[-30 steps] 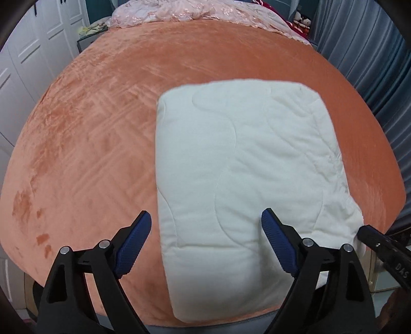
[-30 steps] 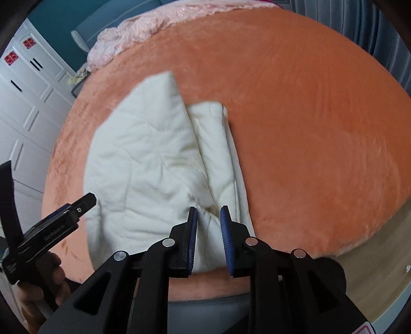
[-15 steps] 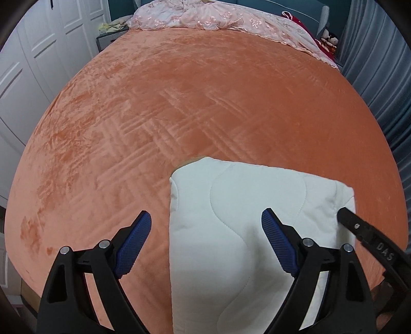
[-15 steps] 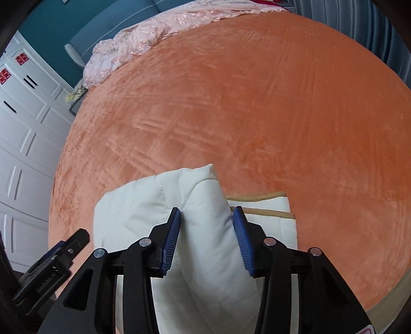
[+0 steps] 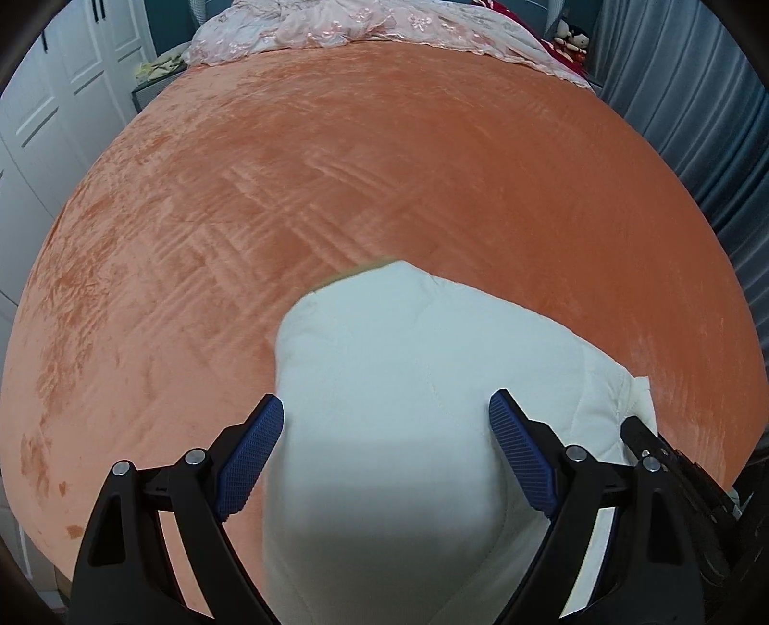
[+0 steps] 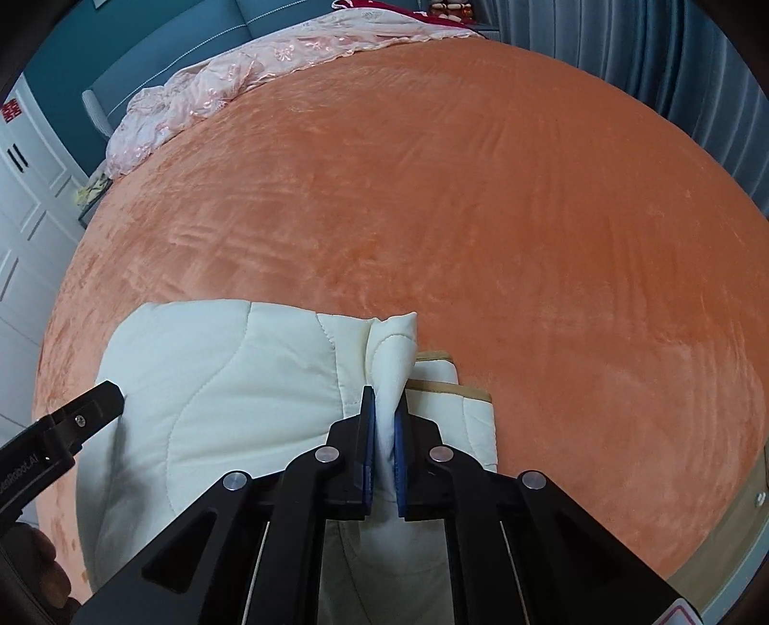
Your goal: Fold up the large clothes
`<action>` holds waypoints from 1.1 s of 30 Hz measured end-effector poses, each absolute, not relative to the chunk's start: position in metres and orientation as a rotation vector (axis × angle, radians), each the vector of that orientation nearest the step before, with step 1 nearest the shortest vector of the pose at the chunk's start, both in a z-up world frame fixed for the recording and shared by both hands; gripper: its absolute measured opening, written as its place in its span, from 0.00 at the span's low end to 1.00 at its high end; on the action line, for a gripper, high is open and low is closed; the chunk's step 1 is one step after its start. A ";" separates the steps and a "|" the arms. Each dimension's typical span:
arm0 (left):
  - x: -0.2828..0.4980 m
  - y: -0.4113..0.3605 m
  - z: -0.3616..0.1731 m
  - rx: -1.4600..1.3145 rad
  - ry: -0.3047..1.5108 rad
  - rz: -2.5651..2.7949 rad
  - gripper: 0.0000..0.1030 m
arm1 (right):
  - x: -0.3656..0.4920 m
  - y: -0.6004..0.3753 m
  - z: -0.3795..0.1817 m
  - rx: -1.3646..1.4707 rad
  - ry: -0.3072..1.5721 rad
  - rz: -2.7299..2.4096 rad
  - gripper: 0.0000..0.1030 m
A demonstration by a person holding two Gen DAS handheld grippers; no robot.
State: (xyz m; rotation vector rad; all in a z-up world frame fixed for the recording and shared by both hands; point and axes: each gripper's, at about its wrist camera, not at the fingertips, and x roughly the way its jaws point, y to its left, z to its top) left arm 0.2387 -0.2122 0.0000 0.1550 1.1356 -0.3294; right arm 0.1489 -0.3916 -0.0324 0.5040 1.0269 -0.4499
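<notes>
A cream quilted cover [image 5: 408, 365] lies folded on the orange bedspread [image 5: 384, 168] near its front edge. My left gripper [image 5: 384, 404] hovers over the cover's left part, jaws wide open; the cloth passes beneath them and the pads do not press it. My right gripper [image 6: 384, 396] is closing tight on a raised fold of the cover [image 6: 391, 346], pads pinching the cloth. A tan-trimmed lower layer [image 6: 461, 389] shows to the right of that fold. Each gripper's black finger appears at the edge of the other view: the right gripper [image 5: 673, 461], the left gripper [image 6: 91, 408].
A pink embroidered blanket [image 5: 375, 24] is bunched at the head of the bed. White wardrobe doors [image 5: 57, 96] stand on the left and grey curtains [image 5: 697, 96] on the right. A hand [image 6: 33, 567] shows at the lower left of the right wrist view.
The cover's far half has been drawn toward me, so it now lies shorter and thicker. Both grippers moved back toward the front edge. The right jaws narrowed onto the fold.
</notes>
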 end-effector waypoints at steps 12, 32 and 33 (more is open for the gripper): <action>0.237 -0.229 -0.051 0.208 1.102 -0.284 0.91 | 0.154 -0.399 -0.076 0.560 1.046 -0.395 0.12; 0.239 -0.232 -0.082 0.213 0.999 -0.217 0.96 | 0.160 -0.394 -0.096 0.534 0.962 -0.384 0.17; 0.239 -0.232 -0.083 0.212 0.996 -0.216 0.96 | 0.160 -0.394 -0.096 0.537 0.958 -0.382 0.17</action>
